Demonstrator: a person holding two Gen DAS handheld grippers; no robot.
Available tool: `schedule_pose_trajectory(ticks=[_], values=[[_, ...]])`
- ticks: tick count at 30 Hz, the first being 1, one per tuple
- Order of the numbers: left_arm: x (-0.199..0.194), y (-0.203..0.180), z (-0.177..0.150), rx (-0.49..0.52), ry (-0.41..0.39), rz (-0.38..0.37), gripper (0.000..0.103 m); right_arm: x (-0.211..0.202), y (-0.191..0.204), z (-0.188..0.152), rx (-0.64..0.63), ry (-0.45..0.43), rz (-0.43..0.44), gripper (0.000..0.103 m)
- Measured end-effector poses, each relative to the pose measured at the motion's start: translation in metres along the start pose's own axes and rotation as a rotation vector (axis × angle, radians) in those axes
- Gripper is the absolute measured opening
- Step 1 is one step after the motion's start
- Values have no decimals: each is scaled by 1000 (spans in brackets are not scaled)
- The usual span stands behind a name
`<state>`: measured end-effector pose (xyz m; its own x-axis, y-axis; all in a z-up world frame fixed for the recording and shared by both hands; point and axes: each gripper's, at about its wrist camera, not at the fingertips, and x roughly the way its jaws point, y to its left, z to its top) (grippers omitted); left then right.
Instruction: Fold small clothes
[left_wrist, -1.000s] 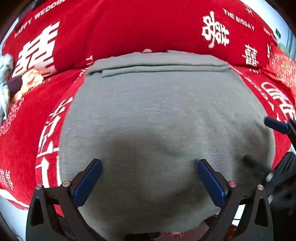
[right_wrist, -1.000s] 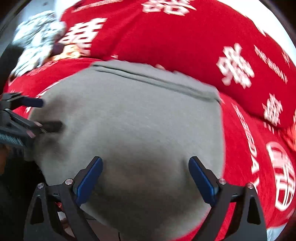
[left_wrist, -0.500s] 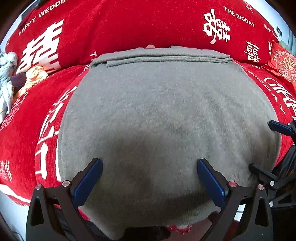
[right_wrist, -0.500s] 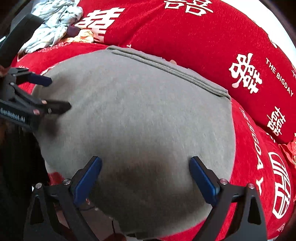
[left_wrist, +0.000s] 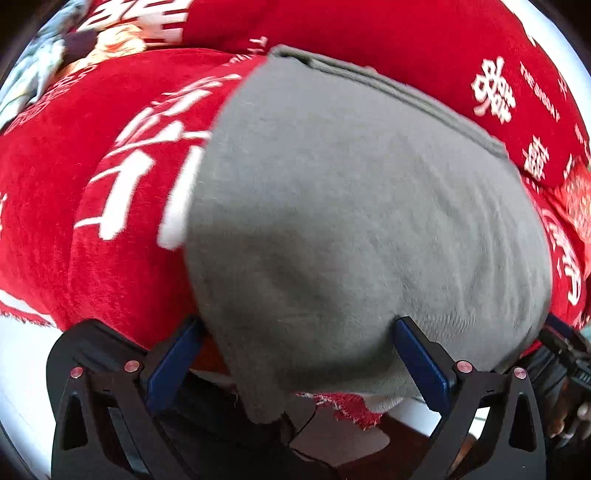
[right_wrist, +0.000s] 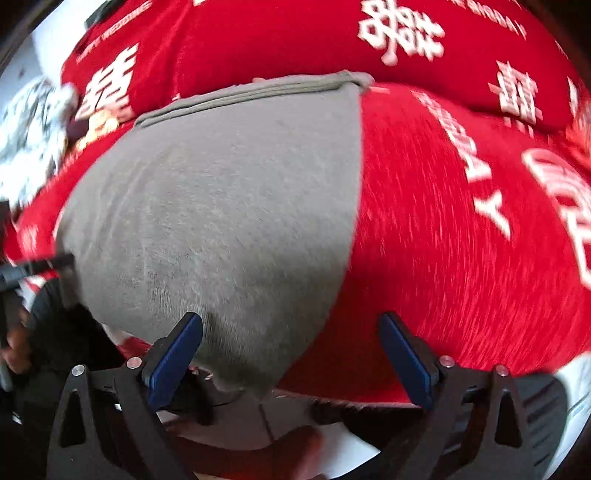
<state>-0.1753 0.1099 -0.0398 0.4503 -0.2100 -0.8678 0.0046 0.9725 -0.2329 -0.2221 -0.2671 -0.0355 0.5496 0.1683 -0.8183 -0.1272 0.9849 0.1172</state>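
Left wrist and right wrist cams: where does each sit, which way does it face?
Left wrist: on the left tool, looking forward along its open blue fingers at the grey garment's near left corner on the red cover; the other tool shows at the right edge.
Right wrist: on the right tool, fingers open, facing the garment's near right corner.
Shared: garment, red cover.

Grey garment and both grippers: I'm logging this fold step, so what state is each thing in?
grey garment: folded flat, near edge overhanging the red cover.
red cover: spread under the garment.
left gripper: open, straddling the garment's near-left corner.
right gripper: open, over its near-right corner.
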Motion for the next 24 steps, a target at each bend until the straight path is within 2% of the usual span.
schedule_pose_trajectory(ticks=[2,6,8,9,10,11,12,13,15,17,20,24], values=[[1,-7,-1,33,-2,8,103,2,7,-2,-23,20,6,96],[0,-10,-3,44,-13,3,102,5,28,-10,-80,26,48,83],[-3,-11,-3,46,-24,-1,97,4,37,-13,-114,26,35,76],[-6,-12,-4,52,-37,0,89,3,39,-13,-125,23,33,62],[-10,-14,-4,60,-52,-4,77,2,37,-13,-124,18,33,40],[-16,-15,-7,72,-71,-7,70,2,36,-12,-117,19,41,28],[-20,-17,-8,85,-86,-16,51,3,31,-12,-92,27,74,16],[-23,-16,-6,97,-93,-28,32,3,29,-11,-77,26,90,14],[-27,-17,-4,113,-86,-51,18,0,24,-9,-63,16,117,13],[-33,-17,-1,115,-92,-51,15,-8,23,-5,-54,-12,146,12],[-49,-19,11,111,-130,-92,15,-30,20,9,-49,-95,191,12],[-63,-32,43,123,-190,-120,15,-46,13,40,-23,-173,219,12]])
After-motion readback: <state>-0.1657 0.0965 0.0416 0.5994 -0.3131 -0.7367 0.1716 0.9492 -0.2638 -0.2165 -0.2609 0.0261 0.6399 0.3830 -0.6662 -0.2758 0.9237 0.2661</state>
